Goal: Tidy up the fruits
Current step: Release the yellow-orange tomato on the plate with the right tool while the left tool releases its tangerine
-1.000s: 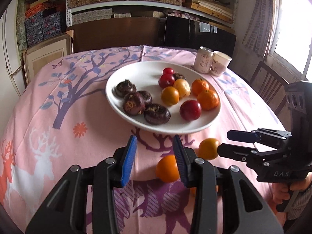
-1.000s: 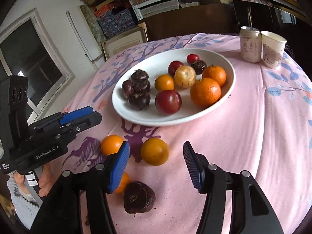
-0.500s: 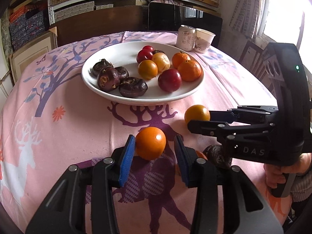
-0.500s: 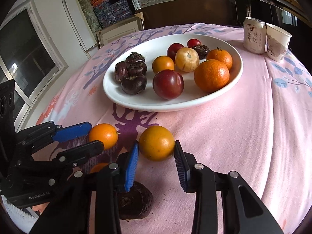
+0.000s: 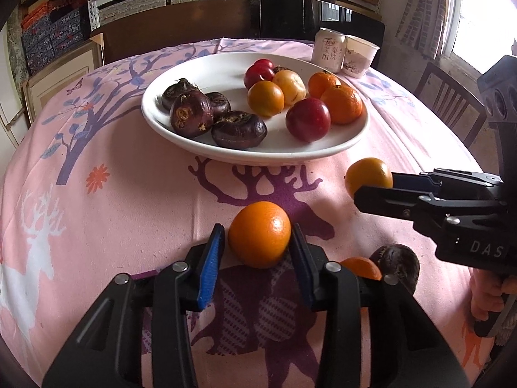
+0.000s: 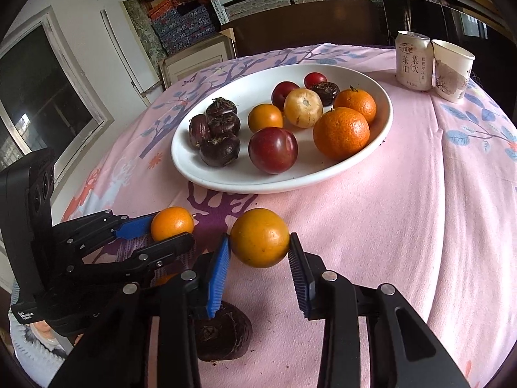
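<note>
A yellow-orange fruit (image 6: 259, 238) is squeezed between the blue pads of the right claw (image 6: 259, 252), just in front of the white plate (image 6: 384, 119) on the pink table (image 6: 420, 226). A brighter orange (image 5: 259, 234) is sat between the pads of the left claw (image 5: 255, 252), whose fingers are apart (a small gap is seen on one side). More fruit is piled on the plate. A dark round fruit (image 6: 223, 339) is left on the cloth nearby.

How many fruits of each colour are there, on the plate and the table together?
Orange: 6
Dark brown: 6
Red: 3
Pale yellow: 1
Total: 16
</note>
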A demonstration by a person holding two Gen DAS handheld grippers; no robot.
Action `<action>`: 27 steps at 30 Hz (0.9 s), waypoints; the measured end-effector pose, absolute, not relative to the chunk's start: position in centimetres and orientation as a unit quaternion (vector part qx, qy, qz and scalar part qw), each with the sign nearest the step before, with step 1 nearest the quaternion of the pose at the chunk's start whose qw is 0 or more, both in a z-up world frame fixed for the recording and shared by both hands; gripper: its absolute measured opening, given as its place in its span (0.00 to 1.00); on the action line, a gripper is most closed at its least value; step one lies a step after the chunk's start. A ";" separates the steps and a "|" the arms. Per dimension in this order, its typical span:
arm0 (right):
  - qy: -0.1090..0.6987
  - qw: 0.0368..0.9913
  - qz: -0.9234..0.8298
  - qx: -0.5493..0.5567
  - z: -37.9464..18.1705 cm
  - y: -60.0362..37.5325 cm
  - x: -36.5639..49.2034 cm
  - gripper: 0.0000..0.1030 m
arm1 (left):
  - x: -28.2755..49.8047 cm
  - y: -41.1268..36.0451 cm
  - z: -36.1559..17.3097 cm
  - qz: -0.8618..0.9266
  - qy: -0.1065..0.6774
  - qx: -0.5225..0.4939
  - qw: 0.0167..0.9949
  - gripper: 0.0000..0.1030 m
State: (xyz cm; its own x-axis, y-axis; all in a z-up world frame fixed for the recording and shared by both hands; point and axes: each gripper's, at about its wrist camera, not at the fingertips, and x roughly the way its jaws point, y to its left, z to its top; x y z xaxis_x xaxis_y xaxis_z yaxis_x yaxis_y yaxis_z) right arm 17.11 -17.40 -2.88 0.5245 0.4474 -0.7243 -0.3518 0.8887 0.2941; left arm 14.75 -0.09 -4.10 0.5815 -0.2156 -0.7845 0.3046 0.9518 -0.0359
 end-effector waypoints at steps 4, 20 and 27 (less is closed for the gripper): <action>0.429 0.872 0.229 0.054 -2.8 -17.3 17.0 0.36 | 14.7 -0.3 -4.0 -0.151 0.430 0.053 0.888 0.35; 0.366 0.902 0.211 0.092 2.4 -19.8 19.1 0.36 | 18.8 0.8 2.6 -0.139 0.382 0.023 0.913 0.35; 0.376 0.901 0.186 0.110 2.8 -19.5 27.0 0.36 | 27.2 0.4 3.1 -0.129 0.397 -0.016 0.909 0.35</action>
State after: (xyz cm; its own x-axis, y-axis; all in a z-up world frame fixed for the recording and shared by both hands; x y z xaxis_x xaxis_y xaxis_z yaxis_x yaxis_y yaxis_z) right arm 27.02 -19.52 2.82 0.6486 0.4177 -0.6363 -0.2519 0.9066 0.3385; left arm 27.20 0.39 3.09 0.6518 -0.2468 -0.7172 0.2216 0.9663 -0.1311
